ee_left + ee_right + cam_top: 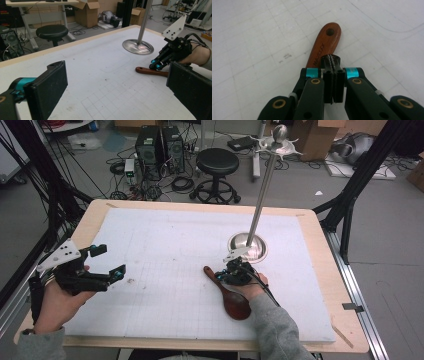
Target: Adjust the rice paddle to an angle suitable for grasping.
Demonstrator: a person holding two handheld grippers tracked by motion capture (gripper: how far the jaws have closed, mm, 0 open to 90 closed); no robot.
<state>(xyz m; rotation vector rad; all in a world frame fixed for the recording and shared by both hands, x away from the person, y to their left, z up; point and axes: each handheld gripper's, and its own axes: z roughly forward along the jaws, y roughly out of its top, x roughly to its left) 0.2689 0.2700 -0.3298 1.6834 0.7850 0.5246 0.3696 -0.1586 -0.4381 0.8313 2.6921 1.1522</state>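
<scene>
— The wooden spoon point(231, 294) lies flat on the white mat point(165, 265), just beside the metal stand base point(248, 247). It looks light, stiff and smooth; I would grip the flat handle.

— The right gripper point(333, 61) is clenched, pads together over the handle, holding nothing I think. The left gripper point(107, 262) is wide open, empty.

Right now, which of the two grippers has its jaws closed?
The right gripper: its two black jaws are pressed together above the wooden spoon handle. The left gripper has its jaws wide apart, with bare table between them.
</scene>
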